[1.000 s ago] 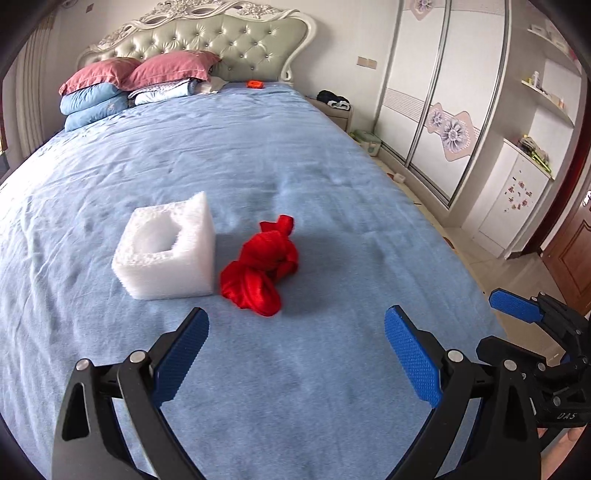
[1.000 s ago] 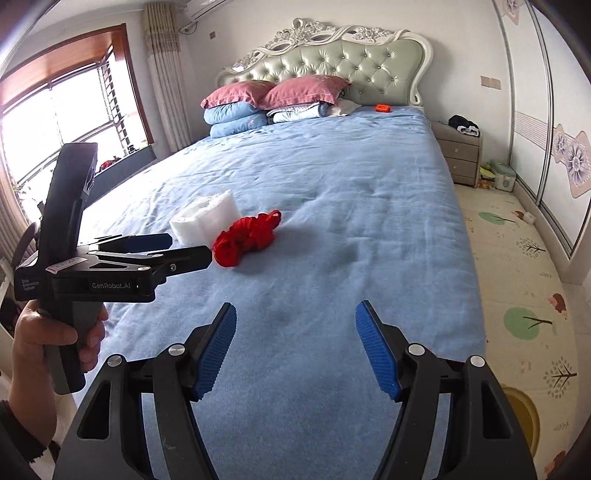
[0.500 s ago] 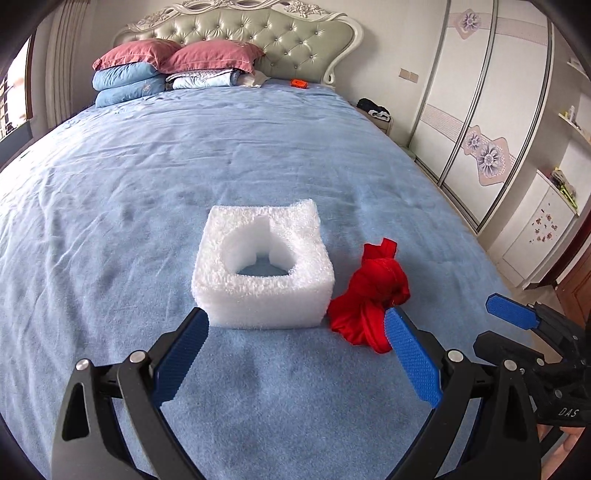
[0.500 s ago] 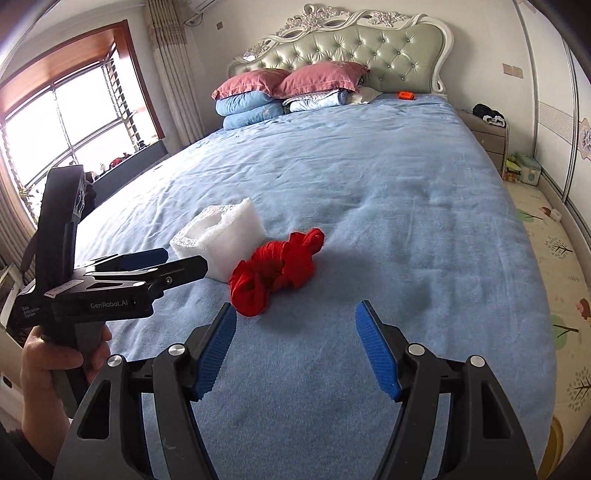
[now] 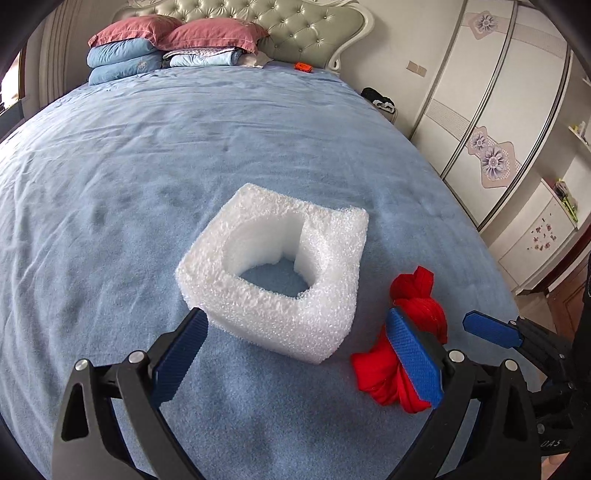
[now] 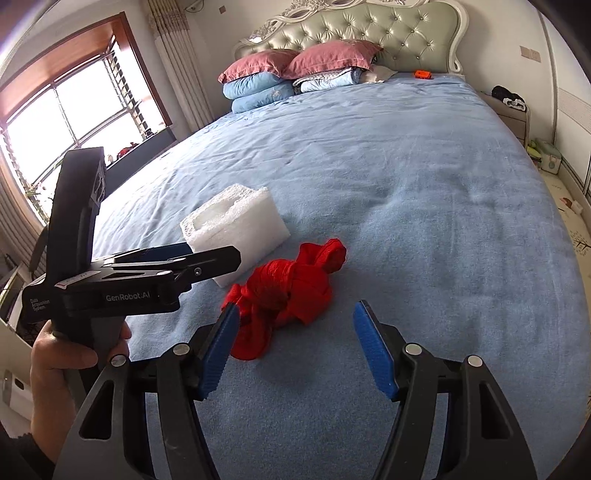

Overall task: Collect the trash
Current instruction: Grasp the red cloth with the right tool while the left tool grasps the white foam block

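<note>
A hollow white foam block lies on the blue bedspread; it also shows in the right wrist view. A knotted red plastic bag lies just right of it, and shows in the right wrist view. My left gripper is open, its fingers spread either side of the foam block's near edge, not gripping. My right gripper is open just in front of the red bag, whose near end reaches the left fingertip. The left gripper's body shows at the left of the right wrist view.
Stacked pillows and a padded headboard stand at the far end of the bed. A small orange object lies near the headboard. A wardrobe and a nightstand stand to the right, a window to the left.
Both grippers have moved forward and down toward the bed. The left one swung onto the foam block, which now sits between its fingers; the right one closed in on the red bag.
</note>
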The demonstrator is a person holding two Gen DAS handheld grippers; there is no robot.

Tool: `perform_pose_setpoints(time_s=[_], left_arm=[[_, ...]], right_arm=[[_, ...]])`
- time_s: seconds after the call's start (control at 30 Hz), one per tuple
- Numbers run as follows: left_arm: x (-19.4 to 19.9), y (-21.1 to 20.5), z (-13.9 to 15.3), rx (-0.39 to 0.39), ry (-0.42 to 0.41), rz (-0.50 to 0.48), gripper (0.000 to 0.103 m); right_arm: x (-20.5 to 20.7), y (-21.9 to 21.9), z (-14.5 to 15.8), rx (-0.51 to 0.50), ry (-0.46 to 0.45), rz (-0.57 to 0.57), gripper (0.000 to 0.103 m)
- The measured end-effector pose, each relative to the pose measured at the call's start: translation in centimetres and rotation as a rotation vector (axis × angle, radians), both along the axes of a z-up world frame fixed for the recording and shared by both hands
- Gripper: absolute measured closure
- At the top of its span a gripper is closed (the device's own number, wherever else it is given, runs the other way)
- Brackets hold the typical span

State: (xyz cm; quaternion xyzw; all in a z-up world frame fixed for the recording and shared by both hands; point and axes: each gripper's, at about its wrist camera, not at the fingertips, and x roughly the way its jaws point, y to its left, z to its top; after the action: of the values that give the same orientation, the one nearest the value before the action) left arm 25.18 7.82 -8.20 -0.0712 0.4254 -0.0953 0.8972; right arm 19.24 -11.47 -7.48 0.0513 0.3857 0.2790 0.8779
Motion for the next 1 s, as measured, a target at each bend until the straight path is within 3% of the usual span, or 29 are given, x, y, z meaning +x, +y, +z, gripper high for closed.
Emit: perform_pose_setpoints(time_s=[0.13, 0.4, 0.67, 0.8, 0.87, 0.93, 1.0], left_arm=[[-0.1, 0.8, -0.3, -0.034, -0.010, -0.047, 0.006], [0.3, 1.9, 0.1, -0.013, -0.040, -0.152, 0.004], [1.4, 2.0, -0.1, 0.085, -0.045, -0.264, 0.004], [1.4, 3.4, -0.3, 0.038, -0.040, -0.277, 0.004], [1.4, 3.7, -0.2, 0.059, -0.047, -0.266, 0.004], [1.4, 4.1, 0.0, 0.083, -0.060, -0.258, 0.004], [1.6, 4.4, 0.2, 0.087, -0.071, -0.252, 0.004]], right_arm=[[-0.1, 0.0, 0.0, 0.012, 0.003, 0.009, 0.040], [0.0, 0.7, -0.2, 0.013, 0.019, 0.022, 0.040], [1.4, 1.5, -0.6, 0.056, 0.071, 0.032, 0.040], [1.8, 1.7, -0.7, 0.071, 0.077, 0.034, 0.040], [1.8, 1.9, -0.7, 0.068, 0.075, 0.034, 0.044], [2.1, 2.1, -0.9, 0.057, 0.074, 0.027, 0.059], [2.4, 1.9, -1.0, 0.066, 0.080, 0.023, 0.066]])
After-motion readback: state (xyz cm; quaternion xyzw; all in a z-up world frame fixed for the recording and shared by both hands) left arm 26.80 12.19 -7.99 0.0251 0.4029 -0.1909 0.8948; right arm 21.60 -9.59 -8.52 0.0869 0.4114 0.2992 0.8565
